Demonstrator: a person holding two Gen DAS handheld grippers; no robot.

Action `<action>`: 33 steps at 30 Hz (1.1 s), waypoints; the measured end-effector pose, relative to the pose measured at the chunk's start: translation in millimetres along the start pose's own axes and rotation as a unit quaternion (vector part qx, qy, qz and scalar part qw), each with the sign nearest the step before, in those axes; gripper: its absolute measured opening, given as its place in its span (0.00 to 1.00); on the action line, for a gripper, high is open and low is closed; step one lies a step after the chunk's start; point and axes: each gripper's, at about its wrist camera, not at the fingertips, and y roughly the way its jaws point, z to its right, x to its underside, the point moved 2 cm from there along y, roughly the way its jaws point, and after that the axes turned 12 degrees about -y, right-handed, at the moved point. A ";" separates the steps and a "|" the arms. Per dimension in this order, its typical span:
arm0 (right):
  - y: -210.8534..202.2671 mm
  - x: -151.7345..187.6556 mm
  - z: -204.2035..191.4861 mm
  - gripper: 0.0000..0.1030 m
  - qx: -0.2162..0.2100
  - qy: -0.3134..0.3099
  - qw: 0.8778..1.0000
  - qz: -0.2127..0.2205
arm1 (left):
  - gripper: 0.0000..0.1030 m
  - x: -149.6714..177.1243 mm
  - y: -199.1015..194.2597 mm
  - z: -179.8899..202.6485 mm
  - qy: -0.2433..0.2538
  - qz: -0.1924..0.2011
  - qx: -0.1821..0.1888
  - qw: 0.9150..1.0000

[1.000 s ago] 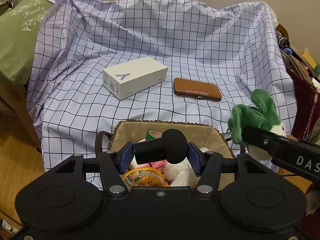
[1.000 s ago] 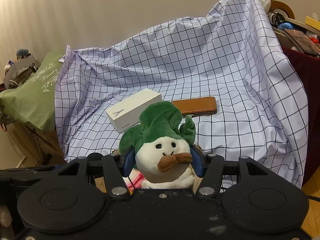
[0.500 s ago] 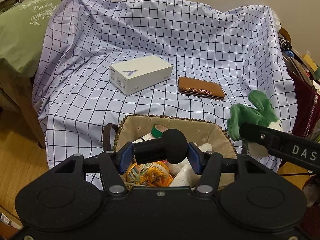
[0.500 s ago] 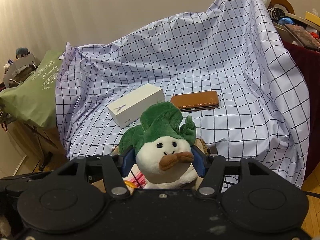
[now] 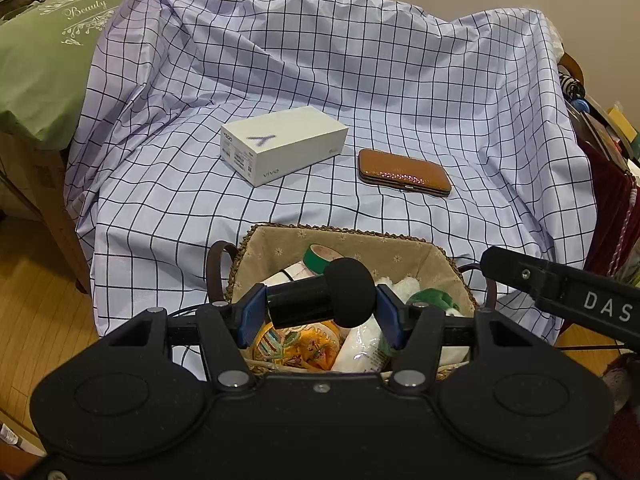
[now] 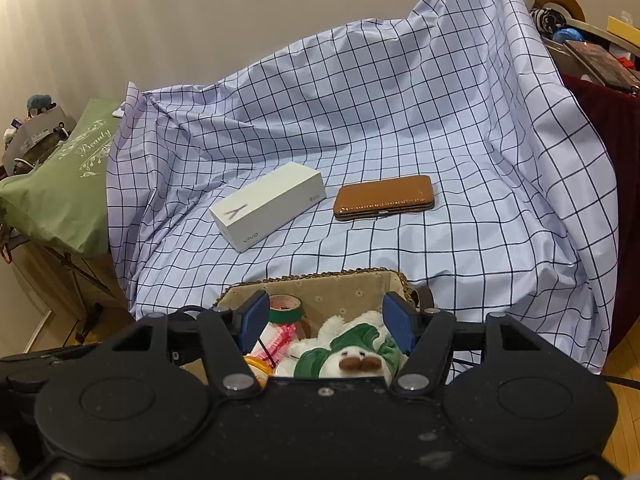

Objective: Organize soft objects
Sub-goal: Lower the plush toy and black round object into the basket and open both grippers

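Counting what lies on the checked cloth (image 5: 400, 92): 1 white box (image 5: 280, 144), 1 brown case (image 5: 404, 172) beside it, and 1 woven basket (image 5: 344, 240) at the near edge. The basket holds 1 green tape roll (image 5: 318, 258), 1 yellow printed pouch (image 5: 300, 344), 1 white tube (image 5: 360, 348) and 1 green-and-white plush toy (image 6: 352, 352), plus a pink item (image 6: 282, 338) too cramped to name.

There are 2 tools. The left tool (image 5: 316, 316) is clamped on 1 black microphone (image 5: 324, 298), its foam head against the right pad, held over the basket. The right tool (image 6: 324, 320) stands with its pads apart and touching nothing; the plush toy lies below the gap, inside the basket at its right side.

The tools' bodies cover the basket's near rim in both views, and the plush toy is cut off by the right tool's frame, so only its leafy top and brown nose show. In the left wrist view little more than a green patch (image 5: 434, 298) of it is visible. What is under the cloth is hidden.

1 second ago the plush toy sat squeezed between the right tool's pads above the basket; those jaws have just been opening, and the toy is now down among the other things. The left tool's grip on the microphone is unchanged.
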 end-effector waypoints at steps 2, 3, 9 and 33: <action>1.0 1.4 0.6 0.61 0.000 0.001 1.000 -0.004 | 0.53 0.5 1.7 0.5 0.001 -0.003 -0.001 1.000; 1.7 2.1 1.0 0.61 0.000 0.002 1.000 -0.006 | 0.53 0.6 2.5 0.7 0.000 -0.004 -0.001 1.000; 2.8 4.3 1.7 0.61 0.000 0.005 1.000 -0.011 | 0.53 -0.8 8.8 2.2 0.001 -0.007 -0.005 1.000; 4.8 9.4 0.8 0.70 0.008 -0.003 1.000 -0.030 | 0.69 1.8 11.4 -2.1 -0.002 -0.003 -0.030 1.000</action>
